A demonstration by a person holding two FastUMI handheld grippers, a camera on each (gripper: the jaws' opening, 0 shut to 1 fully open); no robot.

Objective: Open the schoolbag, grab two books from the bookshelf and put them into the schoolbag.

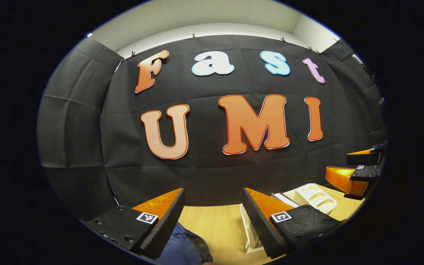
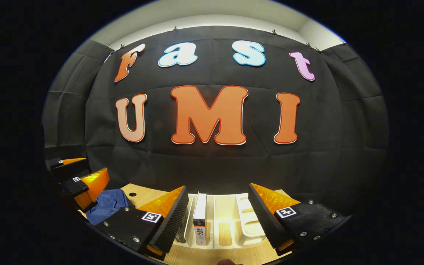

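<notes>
Both tongs spread wide, holding nothing: left tongs [image 1: 212, 217] above schoolbag [image 1: 182, 246], right tongs [image 2: 217, 217] before bookshelf [image 2: 247, 221].

Both tools are held level side by side, the left tool [image 1: 212, 217] and right tool [image 2: 217, 217] spread wide, gripping nothing.

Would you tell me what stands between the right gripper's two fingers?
In the right gripper view, an upright book in the white bookshelf stands between the open right gripper fingers.
</notes>
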